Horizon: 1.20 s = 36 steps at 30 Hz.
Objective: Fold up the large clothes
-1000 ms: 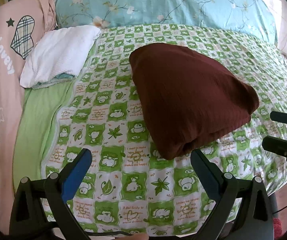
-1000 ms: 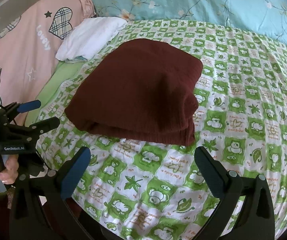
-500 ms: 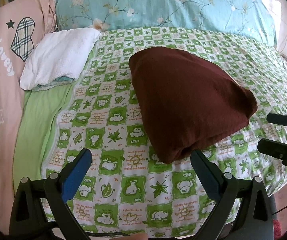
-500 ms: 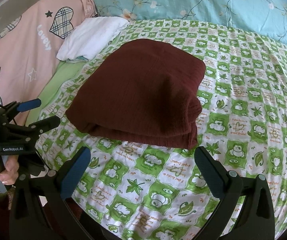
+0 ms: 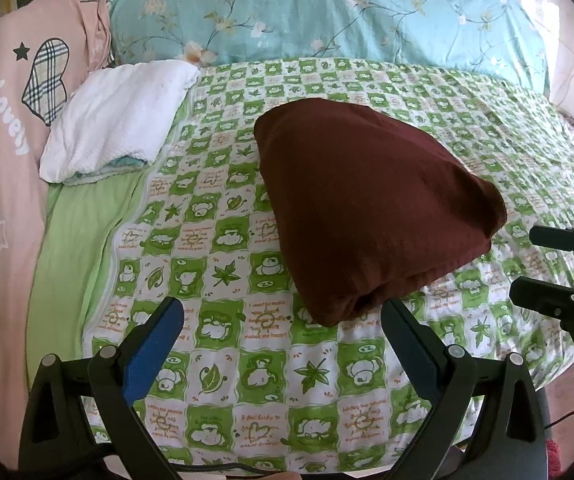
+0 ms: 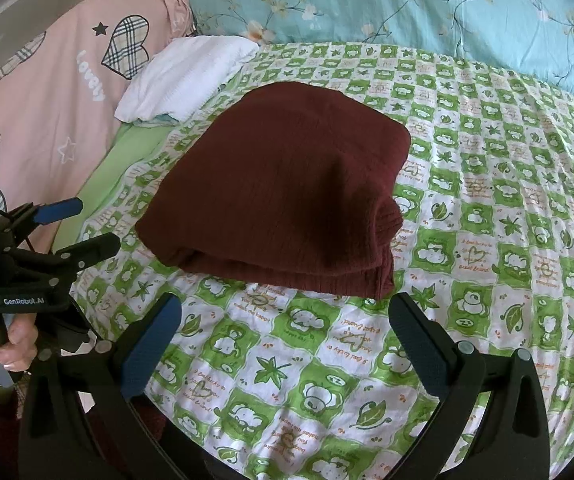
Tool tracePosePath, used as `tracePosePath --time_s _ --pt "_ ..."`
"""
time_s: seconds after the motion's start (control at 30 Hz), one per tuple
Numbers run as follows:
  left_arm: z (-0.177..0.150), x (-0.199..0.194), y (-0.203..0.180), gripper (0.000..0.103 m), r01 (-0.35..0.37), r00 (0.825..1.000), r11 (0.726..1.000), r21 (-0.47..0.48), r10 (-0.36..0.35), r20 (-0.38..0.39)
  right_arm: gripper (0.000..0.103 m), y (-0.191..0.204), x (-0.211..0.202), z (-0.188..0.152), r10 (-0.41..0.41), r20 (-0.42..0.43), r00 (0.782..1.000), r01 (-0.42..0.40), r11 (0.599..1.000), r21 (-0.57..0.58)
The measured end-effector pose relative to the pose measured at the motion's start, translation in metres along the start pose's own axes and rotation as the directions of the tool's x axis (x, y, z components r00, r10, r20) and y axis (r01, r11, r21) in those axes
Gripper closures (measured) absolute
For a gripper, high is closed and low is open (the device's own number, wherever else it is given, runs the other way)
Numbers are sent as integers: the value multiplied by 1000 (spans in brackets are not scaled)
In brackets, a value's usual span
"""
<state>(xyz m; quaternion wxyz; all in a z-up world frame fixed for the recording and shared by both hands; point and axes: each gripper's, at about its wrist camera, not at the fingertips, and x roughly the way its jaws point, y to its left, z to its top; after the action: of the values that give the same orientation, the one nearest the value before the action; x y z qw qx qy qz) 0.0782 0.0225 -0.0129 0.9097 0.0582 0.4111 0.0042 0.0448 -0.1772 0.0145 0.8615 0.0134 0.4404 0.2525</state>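
Both hand-held tools hover with jaws spread wide over the foot of a bed, the left gripper (image 5: pixel 283 316) and the right gripper (image 6: pixel 285 312) each gripping nothing and touching no cloth. Between and beyond them lies the maroon garment (image 6: pixel 283 184), folded into a thick bundle on the green-and-white checked bedsheet (image 5: pixel 223 360), roughly at the middle of the bed. Set against half a second earlier, the bundle sits slightly lower in the left wrist view and its near corner lies closer to that tool's fingertips, so the left gripper has apparently edged forward; the garment itself has not shifted on the sheet. Its long axis seems to run diagonally, from the bed's near edge toward the blue floral quilt (image 5: pixel 327 8) at the head, with the stacked folded edges facing the tools, though fisheye distortion makes the exact angle hard to judge. A white towel (image 5: pixel 119 116) rests near a pink quilt (image 5: pixel 3 160), well apart from the bundle.
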Motion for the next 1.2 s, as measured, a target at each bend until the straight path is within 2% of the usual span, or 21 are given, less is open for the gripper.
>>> tracePosePath --time_s 1.2 --pt "1 -2 3 4 16 1000 1000 3 -16 9 0 11 -2 -2 -2 11 1000 2 1000 0"
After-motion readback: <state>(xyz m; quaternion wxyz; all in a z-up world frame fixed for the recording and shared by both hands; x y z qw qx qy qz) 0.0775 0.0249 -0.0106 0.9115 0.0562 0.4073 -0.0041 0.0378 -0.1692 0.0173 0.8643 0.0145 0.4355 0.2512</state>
